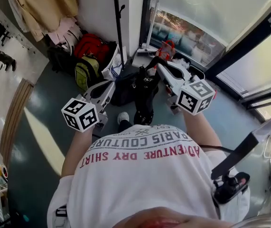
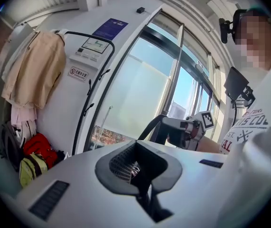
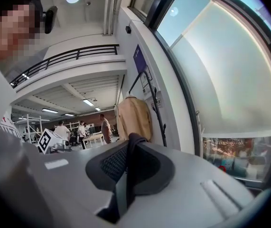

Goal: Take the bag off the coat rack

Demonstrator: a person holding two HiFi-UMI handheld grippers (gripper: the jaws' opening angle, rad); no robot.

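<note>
A black bag (image 1: 144, 96) hangs in front of the person, between the two grippers and clear of the black coat rack (image 1: 118, 23). My right gripper (image 1: 155, 65) is shut on the bag's black strap (image 3: 133, 139), which sticks up out of its jaws in the right gripper view. My left gripper (image 1: 110, 85) is just left of the bag, jaws together. The left gripper view shows only something dark in the notch of the left gripper (image 2: 135, 167), and I cannot tell whether anything is pinched there. The rack pole (image 2: 95, 80) stands by the white wall.
Red (image 1: 92, 46) and yellow-green (image 1: 85, 72) backpacks lie heaped on the floor at the rack's foot. A beige coat (image 1: 45, 6) hangs to the left. A glass wall (image 1: 206, 37) runs along the right. Several people (image 3: 83, 129) stand far off in the hall.
</note>
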